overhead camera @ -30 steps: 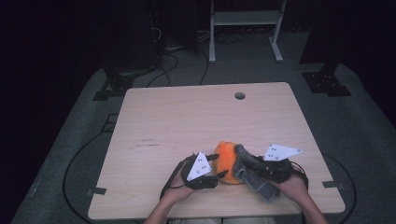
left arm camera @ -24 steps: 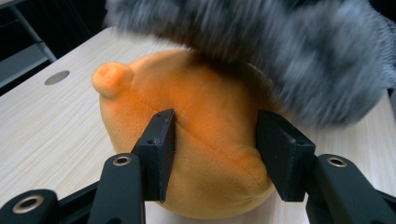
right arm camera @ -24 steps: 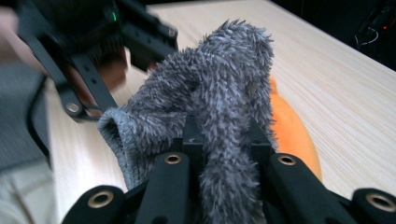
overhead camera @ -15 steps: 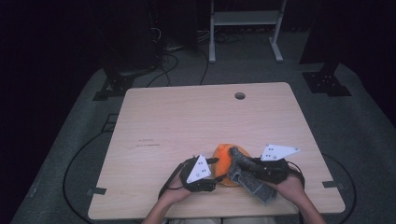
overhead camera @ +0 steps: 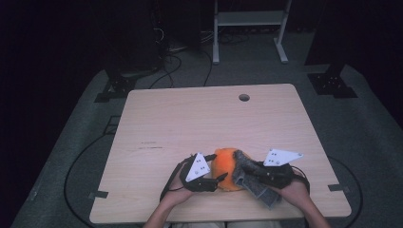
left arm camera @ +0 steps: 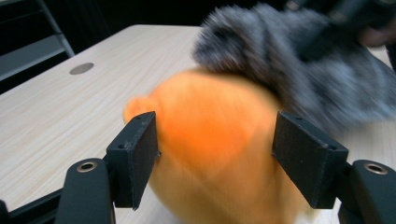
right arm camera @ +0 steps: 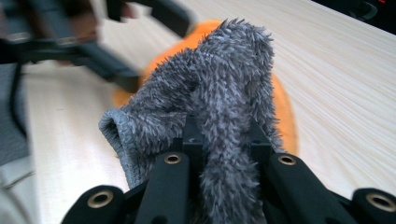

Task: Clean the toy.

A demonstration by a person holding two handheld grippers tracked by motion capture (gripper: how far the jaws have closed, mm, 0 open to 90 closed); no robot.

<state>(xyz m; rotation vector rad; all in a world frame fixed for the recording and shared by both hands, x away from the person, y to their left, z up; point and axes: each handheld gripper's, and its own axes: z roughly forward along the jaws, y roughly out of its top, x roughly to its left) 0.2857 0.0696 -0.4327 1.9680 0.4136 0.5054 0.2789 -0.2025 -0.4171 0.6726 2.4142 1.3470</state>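
Grippers sit at near edge of table, orange soft item between them. Your left gripper: jaws have just been opening, now spread either side of orange soft item; left pad at its surface, right pad looks just clear. Your right gripper: jaws pinched tight on grey fuzzy cloth. Cloth drapes over orange item's right side, touching it.

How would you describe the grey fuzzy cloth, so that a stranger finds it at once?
Look at the near edge of the wooden table. There the grey fuzzy cloth lies against the orange soft thing, held in the right gripper. It alone is grey and shaggy.
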